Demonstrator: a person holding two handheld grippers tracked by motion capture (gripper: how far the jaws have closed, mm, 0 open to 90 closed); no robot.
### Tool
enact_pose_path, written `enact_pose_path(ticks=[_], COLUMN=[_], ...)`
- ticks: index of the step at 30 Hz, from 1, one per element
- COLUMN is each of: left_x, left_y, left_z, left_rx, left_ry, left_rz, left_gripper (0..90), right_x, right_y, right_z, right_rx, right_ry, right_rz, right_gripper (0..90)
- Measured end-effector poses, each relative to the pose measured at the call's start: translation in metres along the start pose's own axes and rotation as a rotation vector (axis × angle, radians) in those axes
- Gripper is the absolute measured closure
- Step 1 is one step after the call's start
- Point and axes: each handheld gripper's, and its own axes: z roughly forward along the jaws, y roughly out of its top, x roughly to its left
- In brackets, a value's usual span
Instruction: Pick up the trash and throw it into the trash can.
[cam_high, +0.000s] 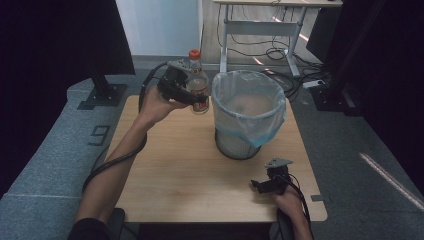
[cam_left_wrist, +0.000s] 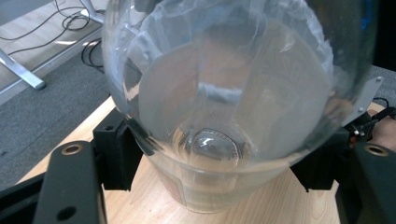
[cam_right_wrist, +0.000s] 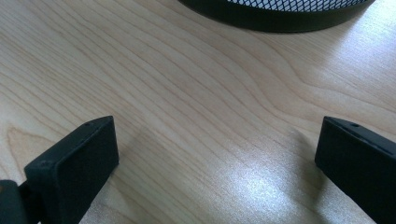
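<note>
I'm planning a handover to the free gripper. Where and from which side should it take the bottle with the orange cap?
Probably the neck, just under the orange cap, coming from above. The bottle stands upright beside the lined bin, the left gripper already clamps its lower body, and the bin blocks the right side. The right gripper is open, low over the table.

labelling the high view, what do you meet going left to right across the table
left gripper → clear bottle with an orange cap held in it → mesh bin lined with a plastic bag → right gripper resting low near the table's front edge
</note>
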Motion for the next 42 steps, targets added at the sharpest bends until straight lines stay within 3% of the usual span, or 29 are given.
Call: enact_pose_path(ticks=[9, 16, 29, 42], left_x=[-0.001, -0.004, -0.011, -0.02], left_y=[0.028, 0.046, 0.065, 0.061], left_z=[-0.009, -0.006, 0.024, 0.057], left_rx=[-0.015, -0.02, -0.029, -0.016], left_ry=[0.004, 0.007, -0.003, -0.007], left_rz=[0.011, 0.017, 0.027, 0.033], left_gripper=[28.2, 28.2, 28.2, 28.2], right_x=[0.0, 0.0, 0.0, 0.0], right_y=[0.0, 0.0, 0.0, 0.0], right_z=[0.0, 0.0, 0.0, 0.0], right_rx=[0.0, 0.002, -0.002, 0.0], right_ry=[0.0, 0.001, 0.003, 0.005], right_rz=[0.0, 0.003, 0.0, -0.003], right_gripper=[0.0, 0.0, 0.0, 0.0])
